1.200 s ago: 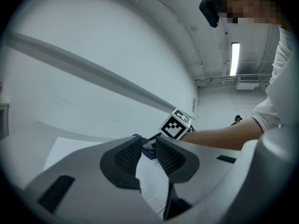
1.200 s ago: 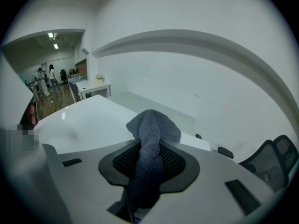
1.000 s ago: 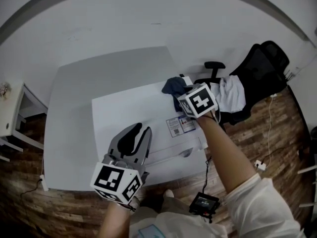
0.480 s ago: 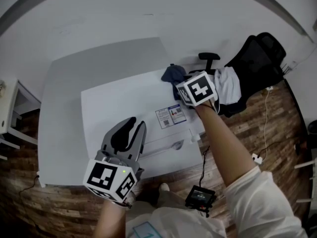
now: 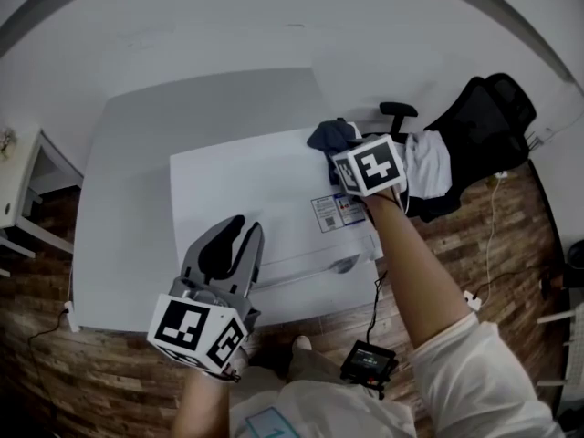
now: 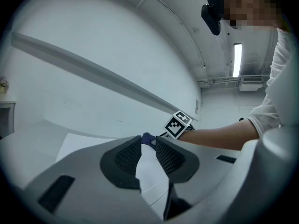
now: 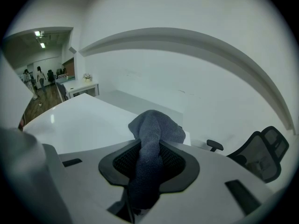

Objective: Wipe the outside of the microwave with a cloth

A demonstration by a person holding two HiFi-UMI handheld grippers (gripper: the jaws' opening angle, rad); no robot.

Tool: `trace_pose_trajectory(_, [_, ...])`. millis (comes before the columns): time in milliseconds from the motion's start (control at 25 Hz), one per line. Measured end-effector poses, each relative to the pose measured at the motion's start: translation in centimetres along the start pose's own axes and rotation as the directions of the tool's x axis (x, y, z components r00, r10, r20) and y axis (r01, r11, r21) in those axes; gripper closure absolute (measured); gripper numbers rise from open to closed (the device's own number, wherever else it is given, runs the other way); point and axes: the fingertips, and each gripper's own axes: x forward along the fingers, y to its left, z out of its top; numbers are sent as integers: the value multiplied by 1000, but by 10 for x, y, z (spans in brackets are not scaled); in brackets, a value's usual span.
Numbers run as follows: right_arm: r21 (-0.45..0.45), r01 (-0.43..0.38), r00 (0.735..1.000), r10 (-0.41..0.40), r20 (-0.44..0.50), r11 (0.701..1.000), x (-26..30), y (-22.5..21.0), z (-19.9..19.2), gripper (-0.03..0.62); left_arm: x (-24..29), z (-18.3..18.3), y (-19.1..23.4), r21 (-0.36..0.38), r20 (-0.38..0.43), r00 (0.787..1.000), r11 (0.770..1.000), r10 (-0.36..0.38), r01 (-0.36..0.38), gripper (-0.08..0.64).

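The white microwave [image 5: 255,199] stands on a grey table [image 5: 128,199], and I look down on its top. My right gripper [image 5: 338,151] is at the top's far right corner, shut on a dark blue cloth [image 5: 330,135] that bunches out past the pads. In the right gripper view the cloth [image 7: 152,139] fills the jaws of the right gripper [image 7: 149,149] over the microwave's top [image 7: 79,122]. My left gripper [image 5: 239,233] hovers over the front left of the top, open with a narrow gap and nothing between its pads. The left gripper [image 6: 148,144] points level towards the cloth [image 6: 148,138].
A label [image 5: 333,213] sits on the microwave's right part and a handle [image 5: 310,267] runs along its front. A black office chair [image 5: 484,126] with a white garment [image 5: 427,164] stands to the right. A small black device [image 5: 368,363] lies on the wood floor.
My left gripper has drifted a little to the left over the microwave's front. The right gripper has stayed at the far right corner with the cloth in it.
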Motion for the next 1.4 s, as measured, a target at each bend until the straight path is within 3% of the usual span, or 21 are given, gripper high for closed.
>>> trace_pose_trajectory(680, [-110, -146, 988, 150, 30, 983, 35, 182, 79, 472, -73, 12, 85, -44, 35, 997, 997, 67, -65, 476])
trace_pose_trajectory(880, [-181, -226, 970, 239, 54, 957, 43, 241, 104, 472, -93, 11, 114, -61, 36, 996, 995, 85, -82, 476])
trace_pose_trajectory(1120, [-325, -302, 944, 329, 32, 896, 45, 296, 123, 472, -107, 6, 139, -98, 58, 994, 991, 96, -90, 476])
trace_pose_trajectory(1200, [-447, -298, 943, 334, 3, 844, 48, 307, 126, 472, -108, 4, 143, -109, 60, 993, 990, 97, -90, 476])
trace_pose_trajectory(1240, [-523, -301, 940, 340, -23, 797, 49, 313, 128, 472, -108, 4, 144, -114, 60, 994, 990, 95, -88, 476])
trace_pose_trajectory(1320, [-673, -329, 930, 351, -109, 663, 52, 325, 127, 472, -107, 1, 146, -121, 59, 994, 989, 91, -84, 476])
trace_pose_trajectory(1400, [-785, -383, 910, 347, -228, 487, 56, 340, 122, 472, -107, -1, 150, -128, 59, 994, 988, 93, -85, 476])
